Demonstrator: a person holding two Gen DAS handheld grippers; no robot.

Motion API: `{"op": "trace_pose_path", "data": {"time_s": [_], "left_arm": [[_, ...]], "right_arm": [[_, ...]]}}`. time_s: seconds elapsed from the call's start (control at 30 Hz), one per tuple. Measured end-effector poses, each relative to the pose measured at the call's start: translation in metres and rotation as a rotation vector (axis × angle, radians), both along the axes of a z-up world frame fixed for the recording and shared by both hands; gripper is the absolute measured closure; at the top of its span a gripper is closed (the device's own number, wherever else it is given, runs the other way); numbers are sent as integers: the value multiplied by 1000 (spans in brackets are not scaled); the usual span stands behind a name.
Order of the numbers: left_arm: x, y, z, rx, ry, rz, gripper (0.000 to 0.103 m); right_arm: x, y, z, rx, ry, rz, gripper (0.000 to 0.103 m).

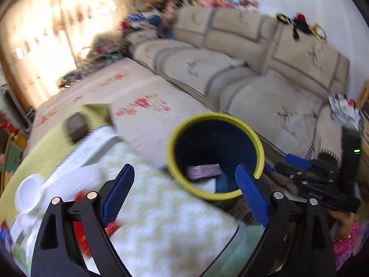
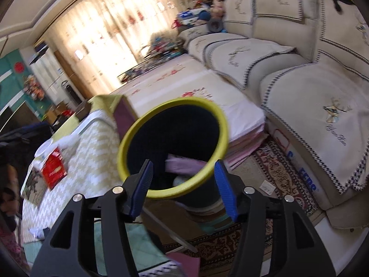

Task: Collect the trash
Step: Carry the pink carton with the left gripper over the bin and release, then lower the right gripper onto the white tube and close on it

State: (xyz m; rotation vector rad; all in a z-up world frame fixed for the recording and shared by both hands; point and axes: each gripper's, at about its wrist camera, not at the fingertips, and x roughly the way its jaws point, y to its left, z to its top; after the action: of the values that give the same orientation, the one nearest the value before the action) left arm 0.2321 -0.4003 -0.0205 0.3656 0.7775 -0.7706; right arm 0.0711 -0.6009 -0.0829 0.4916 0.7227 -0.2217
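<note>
Blue-padded fingers of the left gripper point(image 1: 184, 194) stand wide apart in the left wrist view with nothing between them, hanging over the edge of the desk point(image 1: 166, 226) with its pale zigzag cloth. Just beyond them sits the yellow-rimmed bin point(image 1: 215, 155), dark inside, with a pale purple packet point(image 1: 203, 170) and some light scraps already at the bottom. On the desk to the left lie a red packet point(image 1: 80, 237) under the left finger and a blurred white lid point(image 1: 28, 192). The right gripper shows at the right edge.

From the right wrist view, the right gripper point(image 2: 183, 188) has its fingers partly open and empty, aimed at the bin's mouth. The purple packet lies inside. The red packet, papers and a white scrap point(image 2: 37, 232) remain on the desk.

Judging by this, some trash is binned, yet several pieces are left to collect.
</note>
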Motion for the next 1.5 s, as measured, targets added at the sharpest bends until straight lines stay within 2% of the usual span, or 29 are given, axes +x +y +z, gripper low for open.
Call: {"op": "trace_pose_path", "data": {"time_s": [0.17, 0.27, 0.53, 0.7, 0.87, 1.1, 1.27, 1.43, 1.5], "left_arm": [[-27, 97, 27, -58, -65, 147, 12], [-46, 166, 34, -86, -97, 272, 11], [-90, 302, 24, -97, -110, 532, 10], [-106, 364, 11, -156, -69, 646, 10], [-111, 394, -6, -213, -23, 711, 10], [-110, 391, -18, -228, 9, 717, 10], [-106, 389, -23, -226, 23, 715, 10], [-102, 385, -28, -221, 37, 713, 10], [-100, 382, -30, -219, 45, 709, 10]], "right_arm": [[19, 49, 0, -14, 5, 140, 47], [30, 88, 3, -31, 4, 240, 47], [46, 196, 15, -91, -7, 528, 42], [41, 260, 24, -153, -29, 711, 41], [32, 320, 24, -241, -27, 889, 39], [34, 361, 11, -330, 5, 985, 36], [51, 364, 2, -328, 30, 977, 36], [77, 347, 2, -253, 51, 889, 35], [84, 338, 2, -208, 64, 887, 35]]}}
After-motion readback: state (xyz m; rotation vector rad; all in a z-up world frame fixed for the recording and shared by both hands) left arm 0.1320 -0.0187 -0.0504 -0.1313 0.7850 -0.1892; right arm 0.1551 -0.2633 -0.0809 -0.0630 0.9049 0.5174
